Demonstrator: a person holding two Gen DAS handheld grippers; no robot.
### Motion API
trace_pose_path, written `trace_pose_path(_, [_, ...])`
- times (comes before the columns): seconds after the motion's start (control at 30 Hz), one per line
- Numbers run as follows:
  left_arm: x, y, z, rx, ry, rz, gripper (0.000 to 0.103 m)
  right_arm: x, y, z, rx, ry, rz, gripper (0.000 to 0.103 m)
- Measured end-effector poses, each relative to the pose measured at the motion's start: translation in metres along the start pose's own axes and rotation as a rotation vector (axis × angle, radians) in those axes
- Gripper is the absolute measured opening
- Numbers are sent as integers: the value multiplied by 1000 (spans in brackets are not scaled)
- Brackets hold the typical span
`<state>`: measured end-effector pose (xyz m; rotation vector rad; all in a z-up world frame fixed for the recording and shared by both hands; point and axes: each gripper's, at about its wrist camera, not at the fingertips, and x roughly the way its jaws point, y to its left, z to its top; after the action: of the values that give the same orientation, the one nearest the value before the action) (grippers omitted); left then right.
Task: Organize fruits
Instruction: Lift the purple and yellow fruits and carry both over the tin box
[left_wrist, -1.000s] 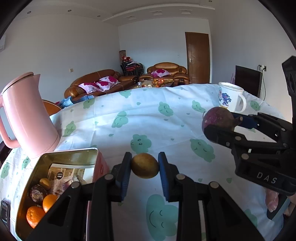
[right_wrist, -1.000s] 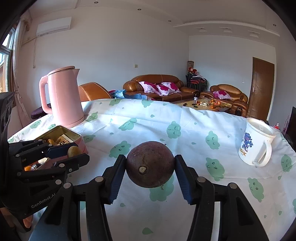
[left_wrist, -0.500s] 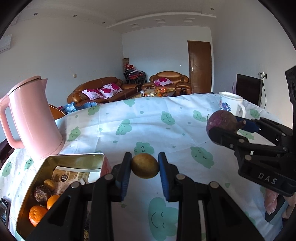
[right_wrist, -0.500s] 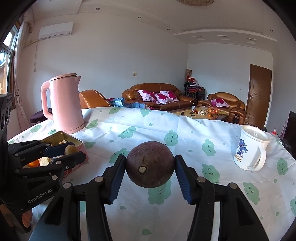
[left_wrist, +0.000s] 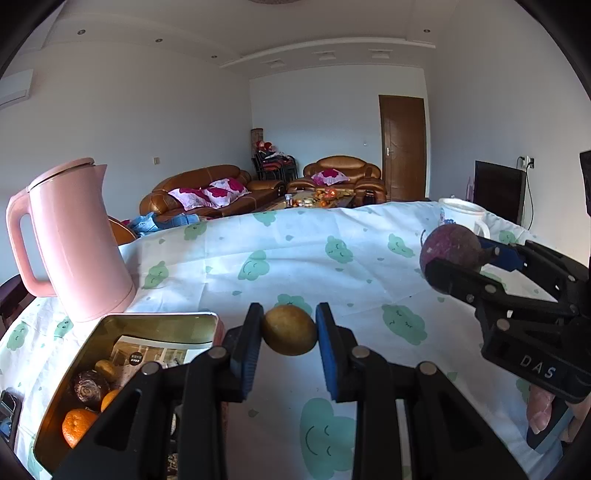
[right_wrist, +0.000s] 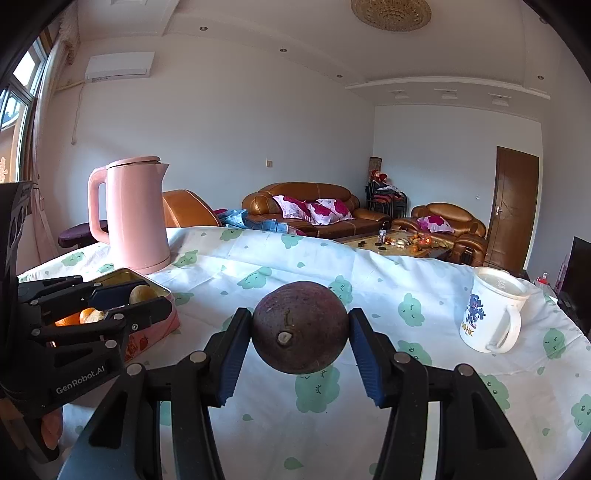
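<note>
Found the left gripper (left_wrist: 290, 334) clamped on a small yellow-brown fruit (left_wrist: 290, 330), pads pressed to both its sides, lifted clear of the cloud-print tablecloth (left_wrist: 332, 266). Found the right gripper (right_wrist: 300, 328) likewise closed on a larger dark purple fruit (right_wrist: 300, 326), stem scar facing the camera, also held off the cloth.

Located the open metal tin (left_wrist: 162, 318) low and to the left of the left gripper, its near corner just beside that gripper's left finger. Counted inside it two oranges, one dark fruit and one yellowish one, with a printed card lying against the far end. Read the tin's long axis as running away from the person, toward the pink kettle (left_wrist: 74, 243) standing just behind its far rim.

From the right wrist view, placed the tin far off to the left, with the left gripper standing between it and the dark purple fruit. Judged the left hand clearly the nearer of the two: only a short swing leftward and down needed to bring the small fruit over the opening. Judged the right hand's path longer and blocked until the left one clears, so likely second in turn. Noted the white mug (right_wrist: 491, 314) well apart on the right, out of either path.
</note>
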<state>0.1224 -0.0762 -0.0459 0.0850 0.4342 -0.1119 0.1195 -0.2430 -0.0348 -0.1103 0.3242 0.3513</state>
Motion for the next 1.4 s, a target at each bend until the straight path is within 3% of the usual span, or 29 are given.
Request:
trace_pose_path(0.8, [-25,0,-3,2,-116,49,31,-22,7,-1,-13,-91,-27,55])
trace_pose_path(1.07, [-32,3,-4,-6,-123,46,31,-25,17,1,-53,-109,-41,55])
trace_pose_path(1.4, [-43,20,-9,-37,-124,54,31,-23,43,6,-83,-94,4,55])
